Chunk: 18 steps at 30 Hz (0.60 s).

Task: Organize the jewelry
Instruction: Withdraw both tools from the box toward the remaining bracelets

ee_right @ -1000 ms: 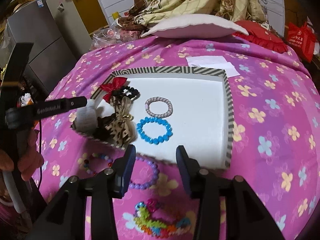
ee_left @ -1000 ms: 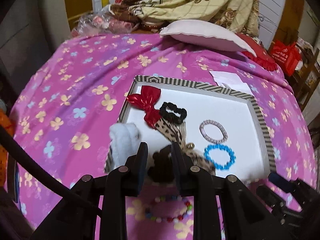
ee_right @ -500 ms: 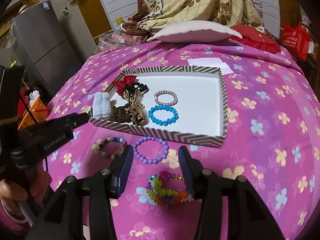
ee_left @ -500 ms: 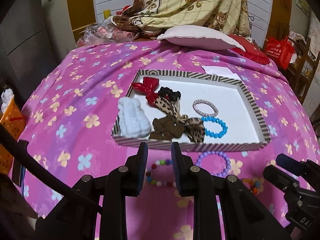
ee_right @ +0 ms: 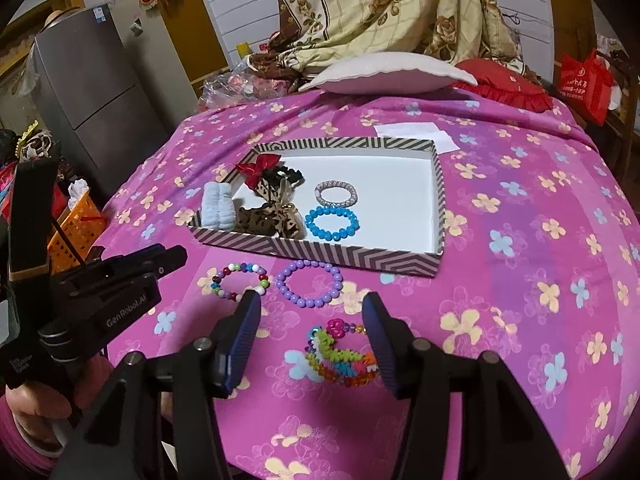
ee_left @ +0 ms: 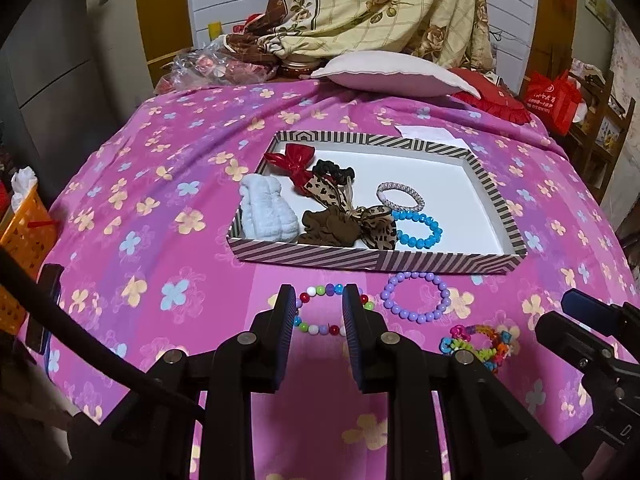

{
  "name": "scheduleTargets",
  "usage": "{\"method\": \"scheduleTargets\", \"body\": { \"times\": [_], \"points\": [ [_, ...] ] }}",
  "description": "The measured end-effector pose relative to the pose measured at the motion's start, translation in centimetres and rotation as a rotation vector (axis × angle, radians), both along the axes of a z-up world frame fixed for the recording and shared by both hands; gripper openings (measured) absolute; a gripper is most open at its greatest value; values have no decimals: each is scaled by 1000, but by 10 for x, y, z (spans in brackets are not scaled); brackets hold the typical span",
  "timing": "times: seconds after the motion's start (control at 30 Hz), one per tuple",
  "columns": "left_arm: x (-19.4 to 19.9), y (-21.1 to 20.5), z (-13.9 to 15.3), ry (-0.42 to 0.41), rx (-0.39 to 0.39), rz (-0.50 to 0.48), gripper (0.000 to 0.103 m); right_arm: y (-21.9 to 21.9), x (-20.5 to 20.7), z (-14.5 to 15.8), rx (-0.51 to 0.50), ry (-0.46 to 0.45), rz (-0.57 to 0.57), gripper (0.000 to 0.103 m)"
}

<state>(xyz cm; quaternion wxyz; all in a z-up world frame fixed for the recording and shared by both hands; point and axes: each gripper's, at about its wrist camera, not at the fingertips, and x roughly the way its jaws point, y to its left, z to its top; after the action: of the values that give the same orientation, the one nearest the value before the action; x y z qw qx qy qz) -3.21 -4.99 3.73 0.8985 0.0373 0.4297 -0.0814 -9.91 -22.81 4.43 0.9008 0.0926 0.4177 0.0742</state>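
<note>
Both fingers empty, right's opening, above pink flowered bedspread.

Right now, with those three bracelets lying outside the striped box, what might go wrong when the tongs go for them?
1. The multicolour bead bracelet and purple bracelet lie close together; the left tongs could drag both.
2. The right tongs, jaws opening and empty, might snag the chunky rainbow bracelet on the soft bedspread.
3. The striped box has its left side crowded; added pieces could tangle.
</note>
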Motion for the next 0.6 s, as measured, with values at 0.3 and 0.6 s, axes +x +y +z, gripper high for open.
{"method": "scheduleTargets", "body": {
  "times": [0.3, 0.6],
  "points": [
    [-16, 0, 11, -16, -14, -13, 44, -4, -15, 10, 4, -21, -13, 56],
    [-25, -2, 15, -18, -18, -21, 46, -10, -26, 13, 5, -26, -27, 58]
  ]
}}
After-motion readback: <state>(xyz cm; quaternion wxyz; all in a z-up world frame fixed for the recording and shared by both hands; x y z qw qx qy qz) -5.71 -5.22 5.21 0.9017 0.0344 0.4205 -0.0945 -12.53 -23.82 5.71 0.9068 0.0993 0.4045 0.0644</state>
